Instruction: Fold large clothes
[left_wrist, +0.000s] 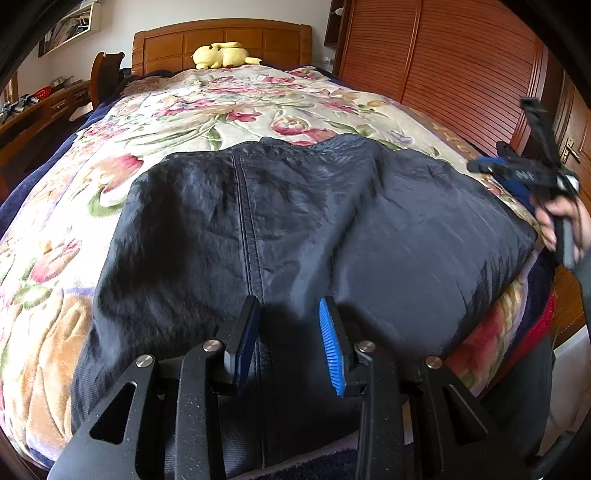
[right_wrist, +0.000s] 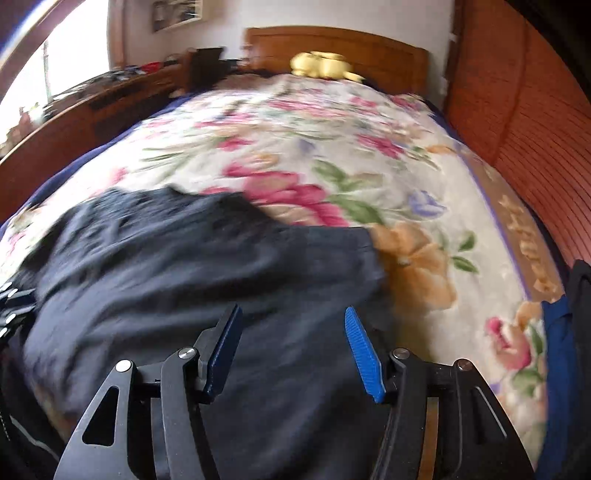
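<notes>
The dark garment (left_wrist: 295, 221) was spread on the floral bedspread (left_wrist: 207, 107), its near hem cut off. The left gripper (left_wrist: 291, 343) was seen parted above it, nothing pinched. The right gripper (right_wrist: 295, 354), blurred, was likewise held open and empty.

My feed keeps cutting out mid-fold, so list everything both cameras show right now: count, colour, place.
jacket: one, dark navy, spread flat on the near end of the bed.
blanket: one, cream with pink and orange flowers, covering the bed.
headboard: one, brown wood, far end of the bed.
plush toy: one, yellow, against the headboard.
wardrobe doors: brown slatted wood, along the right side of the bed.
desk: one, brown wood, left of the bed, small clutter on top.
picture frame: one, on the wall above the desk.
left claw: open, over the jacket's seam.
right claw: open, nothing between its pads, over the jacket's right part.
hand: one, holding the right claw's handle.
</notes>
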